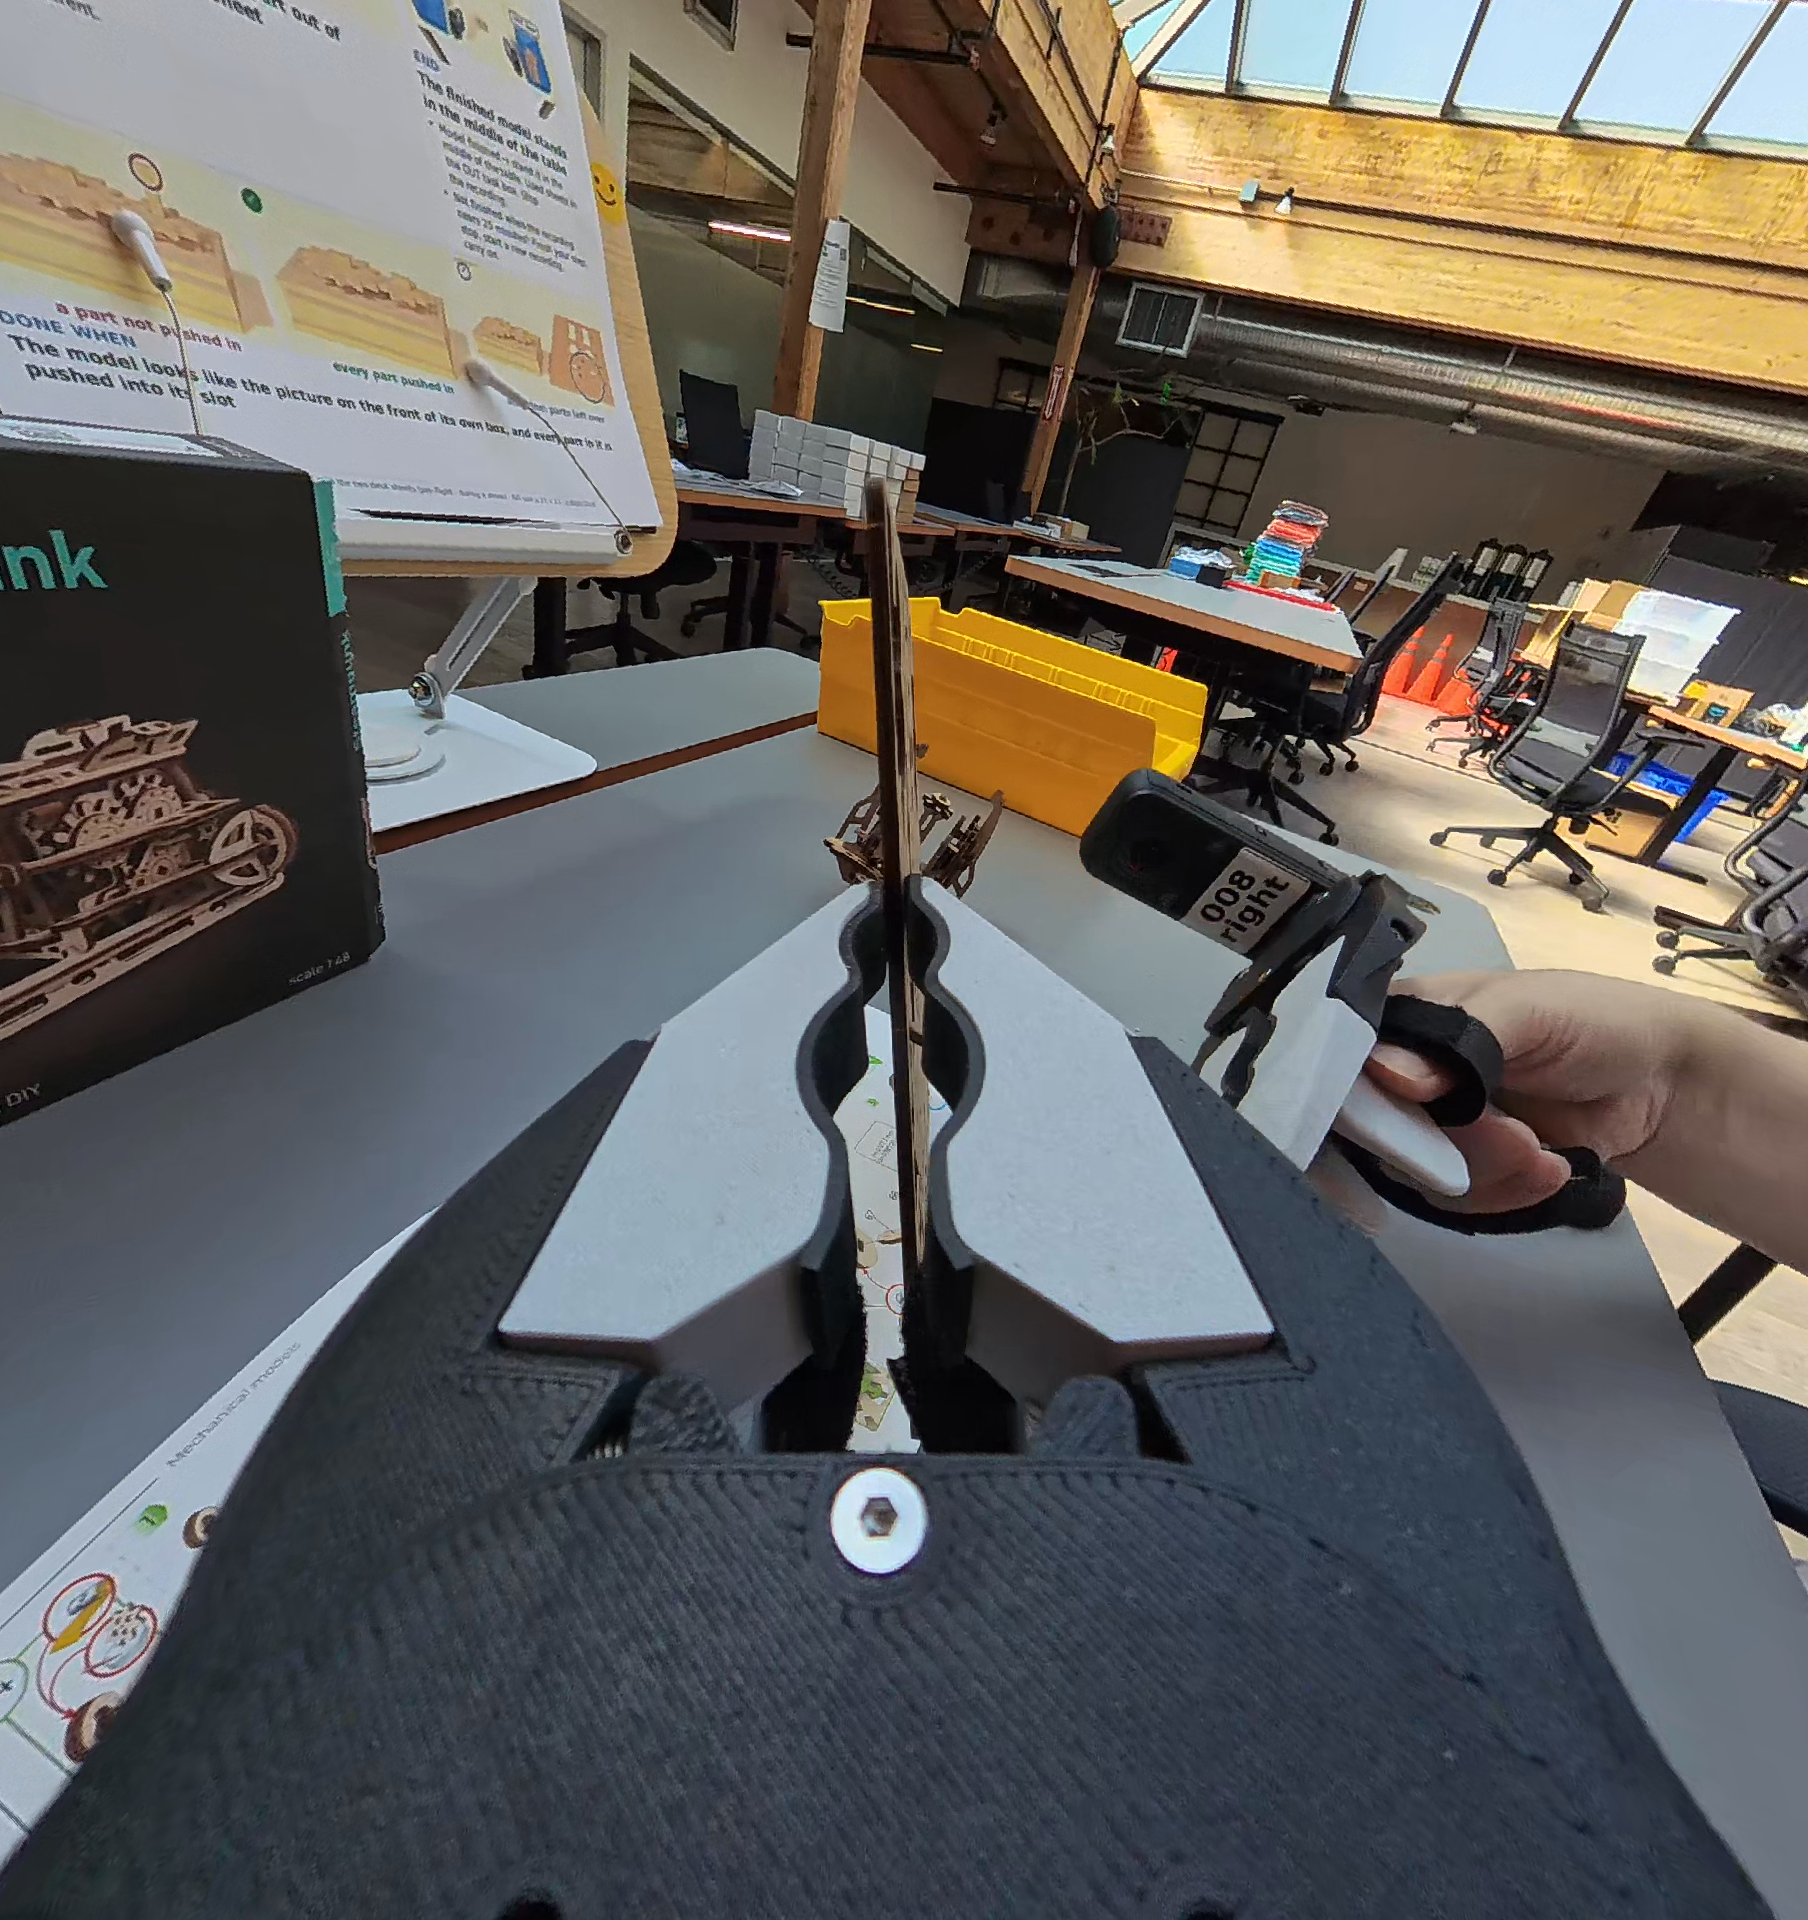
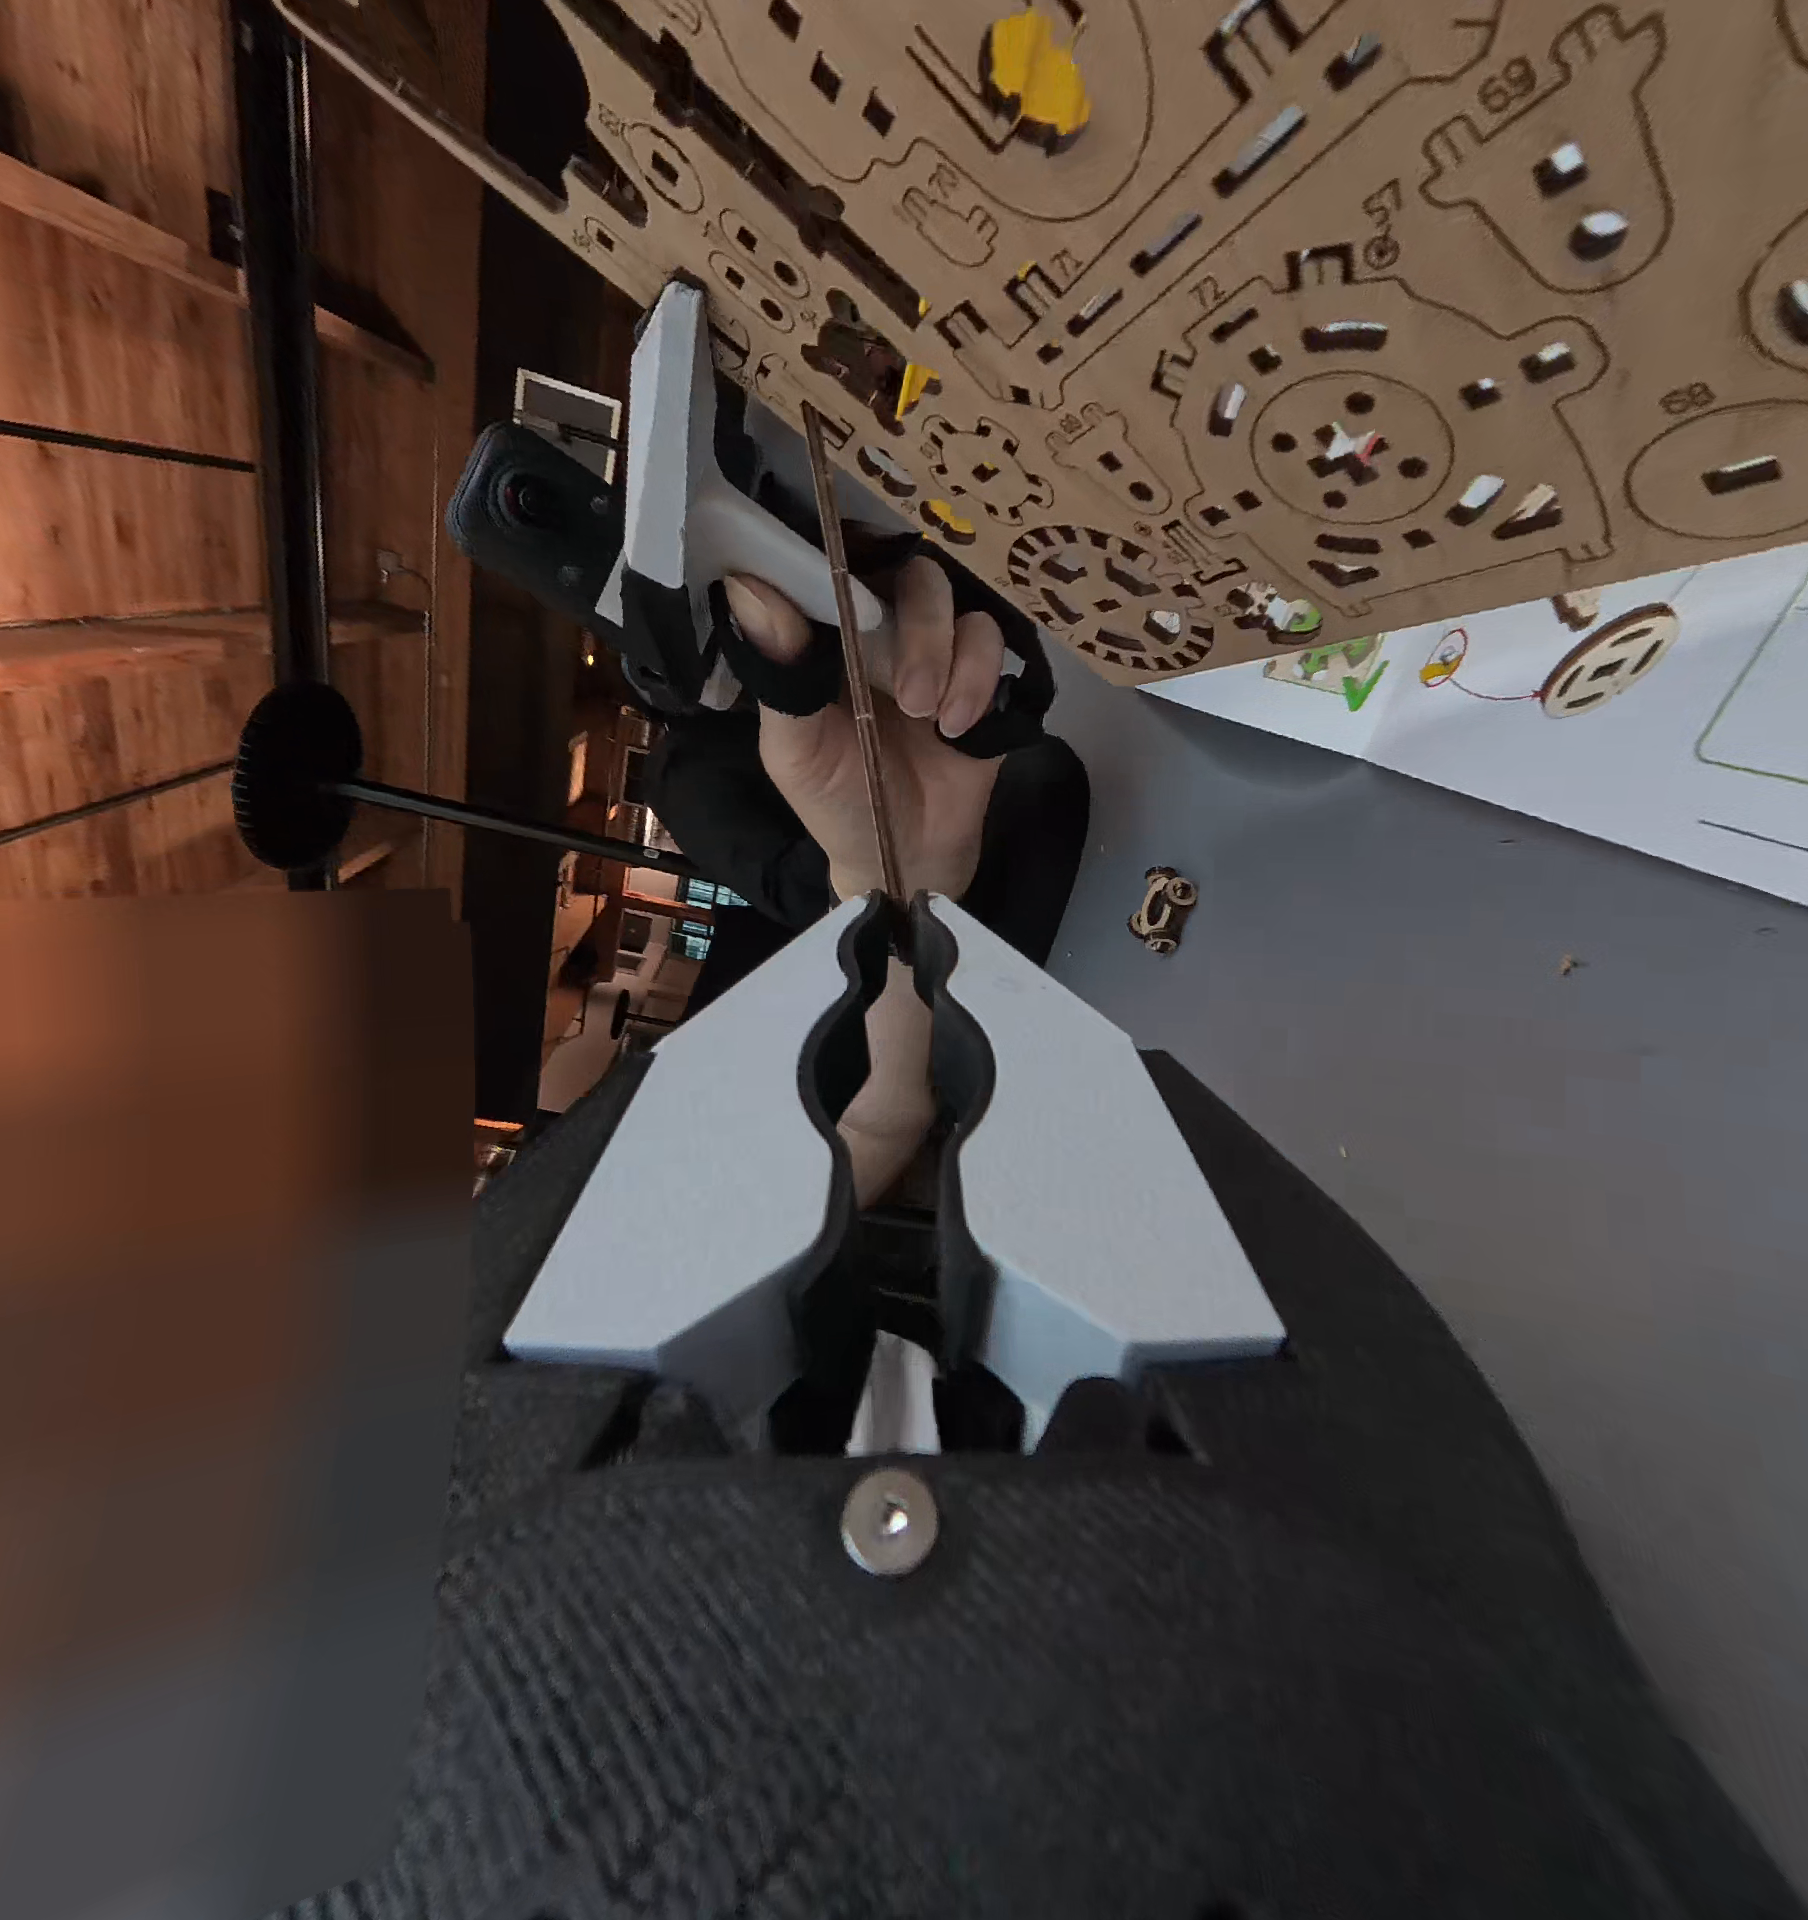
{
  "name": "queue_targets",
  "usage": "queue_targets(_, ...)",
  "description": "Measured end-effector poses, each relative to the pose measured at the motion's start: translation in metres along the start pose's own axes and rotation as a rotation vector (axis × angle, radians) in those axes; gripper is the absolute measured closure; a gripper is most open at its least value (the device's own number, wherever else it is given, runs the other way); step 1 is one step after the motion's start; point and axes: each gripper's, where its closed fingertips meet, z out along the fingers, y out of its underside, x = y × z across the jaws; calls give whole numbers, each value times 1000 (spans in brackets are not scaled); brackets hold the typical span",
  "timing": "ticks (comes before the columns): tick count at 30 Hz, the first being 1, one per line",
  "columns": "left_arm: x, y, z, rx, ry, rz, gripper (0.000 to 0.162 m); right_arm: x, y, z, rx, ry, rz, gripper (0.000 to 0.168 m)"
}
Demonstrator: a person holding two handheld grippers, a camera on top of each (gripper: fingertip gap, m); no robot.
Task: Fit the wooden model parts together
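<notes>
Far left of the left wrist view: the model's dark box (image 1: 141, 748) stands on the grey table (image 1: 588, 935), with an instruction board (image 1: 297, 260) on a stand behind it. A printed manual (image 1: 38, 1683) lies on the table at lower left.

Centre: our left hand-held gripper (image 1: 898, 914) is clenched on a wooden parts sheet (image 1: 892, 665), held upright and edge-on to the camera. Just beyond its tips a small partly built wooden assembly (image 1: 915, 831) sits on the table, and the yellow bin (image 1: 1014, 696) stands further back. At right is our right hand-held gripper (image 1: 1284, 997), whose tips this view does not show.

In the right wrist view the same sheet (image 2: 1243, 343) fills the top, many parts still uncut from it. The right hand-held gripper (image 2: 895, 914) is clamped on a thin wooden strip (image 2: 848, 644), seen edge-on; we cannot tell whether it is loose or still joined to a sheet. A small wooden piece (image 2: 1162, 910) lies loose on the table to the right.

Risks, as we judge them: the strip is pinched only at its end, so a twist or a side load could snap it or pivot it out of the grip. The sheet is held by one edge, so pushing parts out could flex or crack it. Popped parts could drop, scatter and get lost.
</notes>
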Motion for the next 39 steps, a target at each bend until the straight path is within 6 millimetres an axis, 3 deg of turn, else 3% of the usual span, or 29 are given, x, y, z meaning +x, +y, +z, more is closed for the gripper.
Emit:
queue_targets(11, -3, -2, -2, 33, 16, -26, 162, -19, -8, 4, 96, -256, 225, 168)
queue_targets(19, -9, -4, -5, 60, -1, -54, 161, -33, -21, 8, 254, -308, 261, 168)
queue_targets(25, -8, -3, -4, 55, -2, -51, 161, -48, -25, 15, 336, -320, 198, 167)
queue_targets(28, -10, -3, -4, 55, -11, -60, 161, -52, -30, 13, 342, -254, 55, 166)
queue_targets(39, -23, 3, -4, 48, -70, -195, 162, -47, -36, 11, 315, -156, -98, 155)
